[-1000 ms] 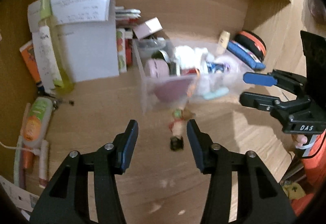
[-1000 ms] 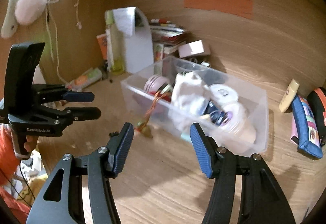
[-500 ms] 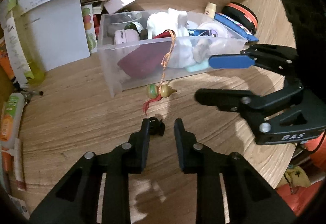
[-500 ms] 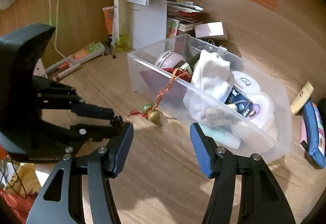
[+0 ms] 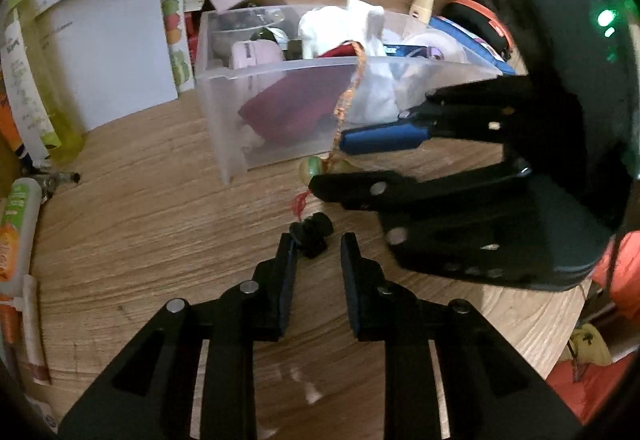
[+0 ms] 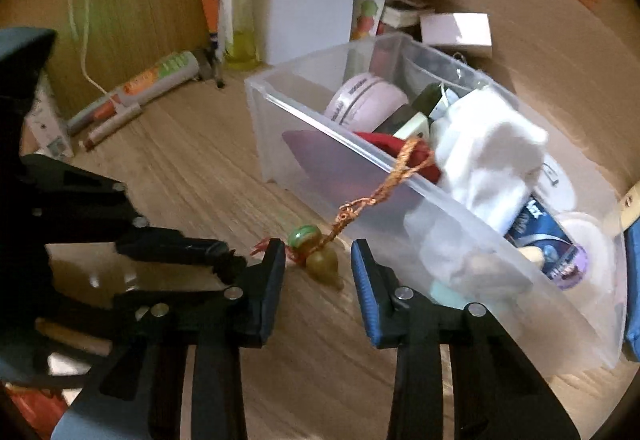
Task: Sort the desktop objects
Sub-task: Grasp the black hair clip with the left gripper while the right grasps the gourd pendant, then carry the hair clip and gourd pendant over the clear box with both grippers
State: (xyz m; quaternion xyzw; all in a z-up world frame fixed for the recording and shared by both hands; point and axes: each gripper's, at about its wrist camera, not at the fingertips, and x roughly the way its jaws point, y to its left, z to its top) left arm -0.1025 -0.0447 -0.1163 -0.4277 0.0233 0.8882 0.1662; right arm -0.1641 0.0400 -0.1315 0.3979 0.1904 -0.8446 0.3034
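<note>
A charm with a green bead and a yellow-green gourd (image 6: 320, 260) lies on the desk, its orange braided cord (image 6: 384, 184) draped over the rim of the clear plastic bin (image 6: 276, 144). A small black clip-like object (image 5: 314, 234) lies at the charm's red tassel end. My left gripper (image 5: 316, 252) is narrowly open around the near side of that black object. My right gripper (image 6: 318, 264) is open with the gourd between its fingers. The right gripper also shows in the left wrist view (image 5: 344, 168), by the bin front.
The bin (image 5: 224, 108) holds a pink round case (image 6: 364, 102), white cloth (image 6: 488, 156), a dark red pouch and small tubs. A white box (image 6: 308, 4), yellow-green bottle (image 6: 238, 0), books and tubes (image 6: 160, 76) stand at the back left. A blue pouch lies right of the bin.
My right gripper has moved in low to the gourd charm, which now sits between its fingers. My left gripper stays narrowed at the black object, slightly closer to the bin.
</note>
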